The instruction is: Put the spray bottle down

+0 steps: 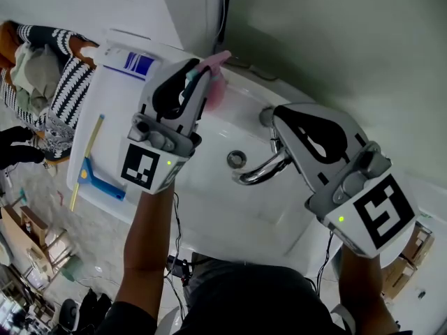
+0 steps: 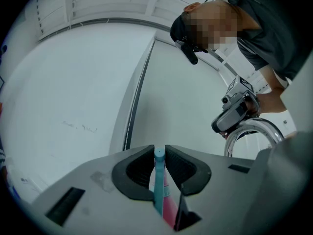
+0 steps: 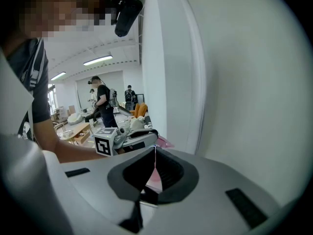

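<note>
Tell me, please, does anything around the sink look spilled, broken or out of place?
Nothing stands out. The sink shows no spill, the faucet looks intact, and the spray bottle is gripped in the jaws of the left gripper above the sink. The right gripper is shut and empty.

Left gripper, seen along its own jaws: the two dark ribbed pads are closed on the spray bottle, pressing its slim teal part from either side. The pink body shows below and slightly right of it, between the grey jaw housings. Beyond the jaws stands a white wall with a grey ribbed hose running down it. At right rises the chrome arch of a tap; the right gripper hangs just above it, held by a person in a dark shirt leaning in from the upper right
</note>
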{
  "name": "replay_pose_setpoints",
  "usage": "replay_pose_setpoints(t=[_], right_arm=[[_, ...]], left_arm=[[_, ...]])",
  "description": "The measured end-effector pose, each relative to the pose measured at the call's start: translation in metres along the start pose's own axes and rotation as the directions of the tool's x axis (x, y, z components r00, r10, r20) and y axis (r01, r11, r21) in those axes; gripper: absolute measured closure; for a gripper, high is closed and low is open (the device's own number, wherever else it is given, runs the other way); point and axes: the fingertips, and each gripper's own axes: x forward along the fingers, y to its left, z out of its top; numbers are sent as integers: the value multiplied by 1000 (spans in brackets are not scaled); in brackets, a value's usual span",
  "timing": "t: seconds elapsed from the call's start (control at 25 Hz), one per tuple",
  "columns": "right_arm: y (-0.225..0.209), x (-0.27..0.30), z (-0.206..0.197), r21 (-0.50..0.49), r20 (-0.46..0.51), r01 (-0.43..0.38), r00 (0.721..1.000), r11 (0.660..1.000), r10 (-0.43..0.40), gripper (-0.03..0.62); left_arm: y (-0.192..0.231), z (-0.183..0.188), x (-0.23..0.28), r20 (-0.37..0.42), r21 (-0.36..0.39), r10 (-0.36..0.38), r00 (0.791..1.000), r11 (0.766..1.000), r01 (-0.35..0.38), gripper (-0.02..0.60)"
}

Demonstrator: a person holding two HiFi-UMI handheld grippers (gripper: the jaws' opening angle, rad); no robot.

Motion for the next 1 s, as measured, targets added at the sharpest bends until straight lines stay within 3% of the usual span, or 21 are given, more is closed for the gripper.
replay_pose_setpoints(t=[0.16, 0.8, 1.0], right_arm=[[-1, 1, -2, 0, -2, 2, 1000, 1000, -2, 585], [2, -1, -3, -6, 8, 7, 1000, 1000, -7, 585], [4, -2, -2, -7, 10, 6, 1000, 1000, -6, 585]], left_arm=[[0, -1, -2, 20, 5, 3, 1000, 1000, -3, 514], [-20, -5, -11, -54, 54, -45, 998, 997, 48, 511], [-19, -5, -15, -65, 51, -43, 997, 998, 46, 485]])
